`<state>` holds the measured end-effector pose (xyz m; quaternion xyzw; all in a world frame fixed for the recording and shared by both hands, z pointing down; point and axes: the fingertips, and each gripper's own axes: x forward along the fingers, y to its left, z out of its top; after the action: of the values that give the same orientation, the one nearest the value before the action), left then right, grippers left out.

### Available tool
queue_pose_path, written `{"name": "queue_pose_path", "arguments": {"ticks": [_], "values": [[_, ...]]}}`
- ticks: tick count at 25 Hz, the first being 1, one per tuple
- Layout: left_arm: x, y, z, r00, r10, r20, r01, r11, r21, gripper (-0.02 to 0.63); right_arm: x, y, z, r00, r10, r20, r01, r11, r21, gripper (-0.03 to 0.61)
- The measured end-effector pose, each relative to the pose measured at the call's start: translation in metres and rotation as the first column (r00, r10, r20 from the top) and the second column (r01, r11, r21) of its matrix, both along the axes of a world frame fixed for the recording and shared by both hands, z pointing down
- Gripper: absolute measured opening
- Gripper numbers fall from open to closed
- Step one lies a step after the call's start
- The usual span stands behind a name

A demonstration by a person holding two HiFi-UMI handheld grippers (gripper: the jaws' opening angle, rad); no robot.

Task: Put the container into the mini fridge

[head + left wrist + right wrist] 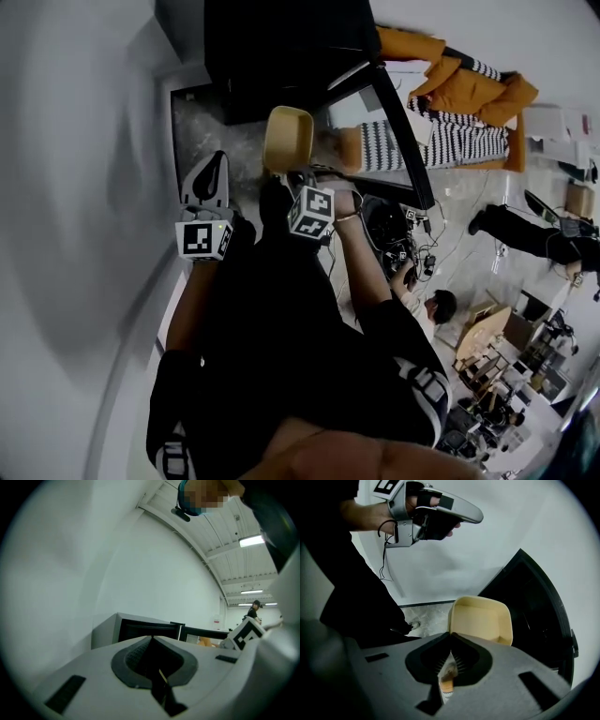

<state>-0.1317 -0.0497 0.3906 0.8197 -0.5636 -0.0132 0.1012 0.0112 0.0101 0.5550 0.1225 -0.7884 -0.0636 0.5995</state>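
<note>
The beige open container (287,139) is tilted up on its side in front of the black mini fridge (281,47), whose door (405,141) stands open to the right. My right gripper (282,174) is shut on the container's near rim. In the right gripper view the container (480,620) rises just past the right gripper (450,633), with the fridge's dark inside (534,606) behind it. My left gripper (218,161) is shut and holds nothing, left of the container. The left gripper (151,638) points at the fridge (140,629) in its own view.
A white wall (84,187) runs close along the left. Cables and gear (394,234) lie on the floor right of my legs, with a seated person (436,305) beyond. An orange jacket (469,84) and striped cloth (441,141) lie past the fridge door.
</note>
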Motion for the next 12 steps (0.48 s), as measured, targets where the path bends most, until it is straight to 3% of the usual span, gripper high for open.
{"name": "queue_pose_path", "arguments": {"ticks": [12], "values": [[0.028, -0.063, 0.023, 1.000, -0.005, 0.016, 0.005, 1.000, -0.014, 0.006, 0.017, -0.078, 0.041, 1.000, -0.024, -0.005, 0.024, 1.000, 0.008, 0.006]]}}
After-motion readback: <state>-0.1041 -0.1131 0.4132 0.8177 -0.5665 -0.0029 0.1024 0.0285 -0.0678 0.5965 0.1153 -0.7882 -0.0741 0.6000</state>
